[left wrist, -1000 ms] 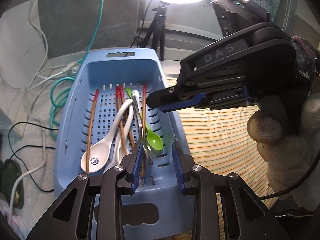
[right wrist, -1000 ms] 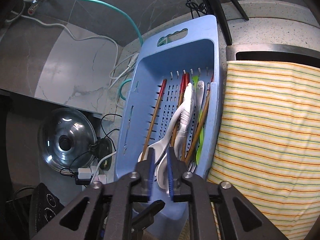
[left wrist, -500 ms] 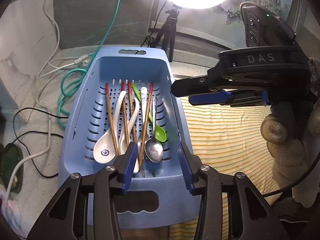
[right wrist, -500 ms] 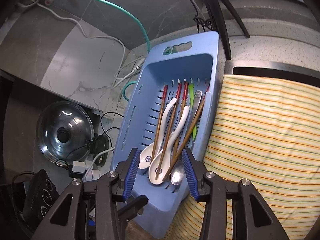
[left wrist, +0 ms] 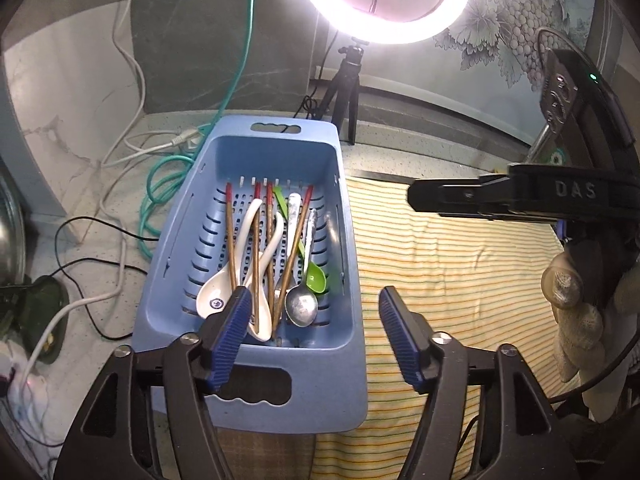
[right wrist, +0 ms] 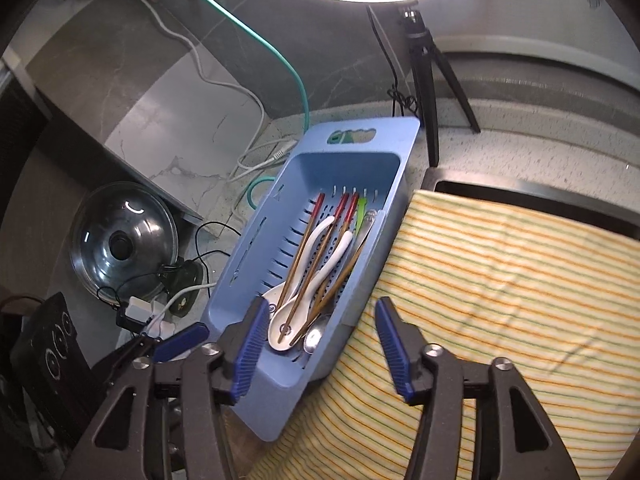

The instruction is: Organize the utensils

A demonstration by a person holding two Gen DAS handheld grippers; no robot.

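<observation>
A blue plastic basket (left wrist: 344, 240) (right wrist: 260, 240) holds the utensils: several red-tipped wooden chopsticks (left wrist: 229, 232), two white ceramic spoons (left wrist: 214, 298) (right wrist: 280, 332), a metal spoon (left wrist: 301, 308) and a green plastic spoon (left wrist: 316, 280). My left gripper (left wrist: 314, 334) is open and empty, above the basket's near end. My right gripper (right wrist: 318, 346) is open and empty, above the basket's near right corner. The right gripper also shows in the left wrist view (left wrist: 500, 200), raised over the cloth.
A striped yellow cloth (left wrist: 460, 280) (right wrist: 500, 300) lies right of the basket. A ring light on a tripod (left wrist: 348, 80) stands behind. Cables (left wrist: 160, 168) lie left of the basket. A glass pot lid (right wrist: 120, 240) and a power strip (right wrist: 136, 312) are at the far left.
Both grippers have pulled back and up from the basket and opened wide. The right gripper was shut one second ago. The utensils lie in the basket.
</observation>
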